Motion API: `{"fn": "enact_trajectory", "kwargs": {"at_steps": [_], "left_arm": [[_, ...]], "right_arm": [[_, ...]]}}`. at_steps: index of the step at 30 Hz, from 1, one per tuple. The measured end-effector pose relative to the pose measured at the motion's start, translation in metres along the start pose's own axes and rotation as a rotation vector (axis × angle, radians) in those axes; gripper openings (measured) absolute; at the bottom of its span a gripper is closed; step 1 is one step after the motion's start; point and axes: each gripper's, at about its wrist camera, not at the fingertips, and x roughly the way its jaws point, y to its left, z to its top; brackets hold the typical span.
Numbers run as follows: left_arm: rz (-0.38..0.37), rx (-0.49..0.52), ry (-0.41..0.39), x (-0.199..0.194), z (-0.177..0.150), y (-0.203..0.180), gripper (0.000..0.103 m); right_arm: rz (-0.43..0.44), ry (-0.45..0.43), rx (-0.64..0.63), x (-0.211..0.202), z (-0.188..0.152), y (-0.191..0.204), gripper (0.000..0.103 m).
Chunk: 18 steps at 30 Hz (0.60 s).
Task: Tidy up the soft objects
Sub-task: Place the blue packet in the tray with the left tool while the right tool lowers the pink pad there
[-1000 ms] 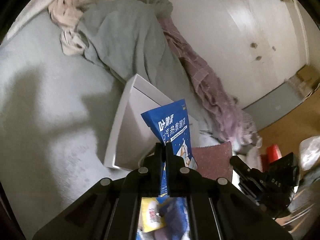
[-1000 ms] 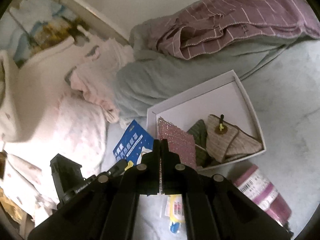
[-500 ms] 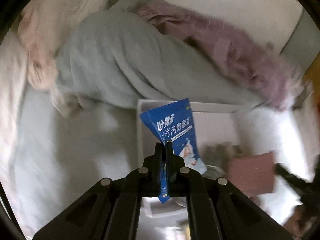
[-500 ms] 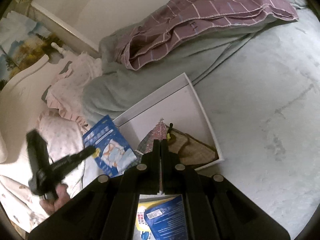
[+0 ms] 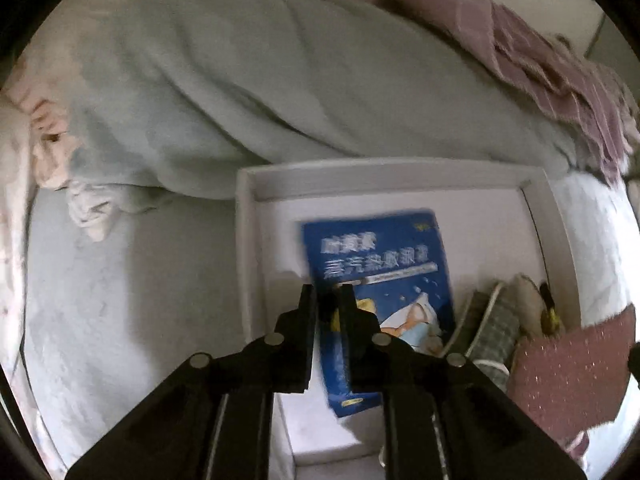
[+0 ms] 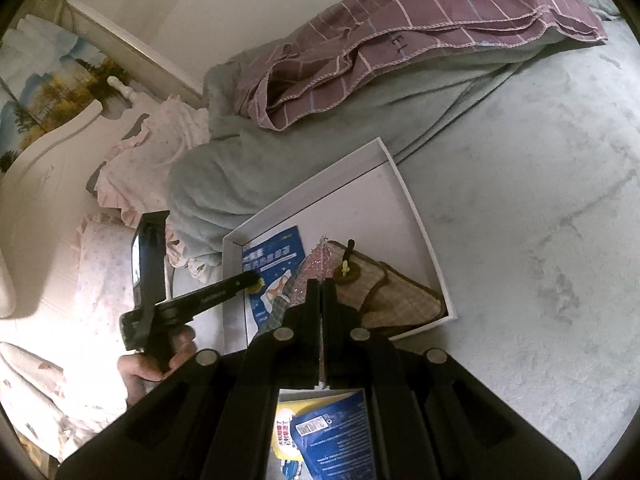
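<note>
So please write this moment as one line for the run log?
left gripper: open, blue packet released in white box | right gripper: shut on pink glitter pouch, above box

Glossy blue packet point(image 5: 380, 264); matt white cardboard box point(image 5: 248, 240); glittery pink pouch point(image 5: 572, 372).
</note>
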Motion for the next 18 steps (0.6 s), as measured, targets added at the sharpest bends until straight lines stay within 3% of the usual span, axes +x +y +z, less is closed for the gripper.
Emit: {"fn": "enact_trajectory", "kwargs": {"at_steps": [5, 13, 16, 18], "left_arm": [[-0.025, -0.118, -0.155, -0.043, -0.019, 0.019, 0.013], [0.1, -0.232, -0.16, -0.066, -0.088, 0.027, 0.015], [0.018, -0.277, -0.193, -0.062, -0.113, 0.036, 0.015], [-0.05, -0.276, -0.168, -0.056, -0.11, 0.036, 0.015]], "right_arm": [[-0.007, 0.002, -0.016, 0.001, -0.002, 0.005, 0.002], [0.04, -0.001, -0.032, 0.001, -0.003, 0.012, 0.002], [0.059, 0.003, -0.018, 0.004, -0.002, 0.013, 0.002], [0.074, 0.0, -0.01, 0.005, -0.002, 0.014, 0.002]]}}
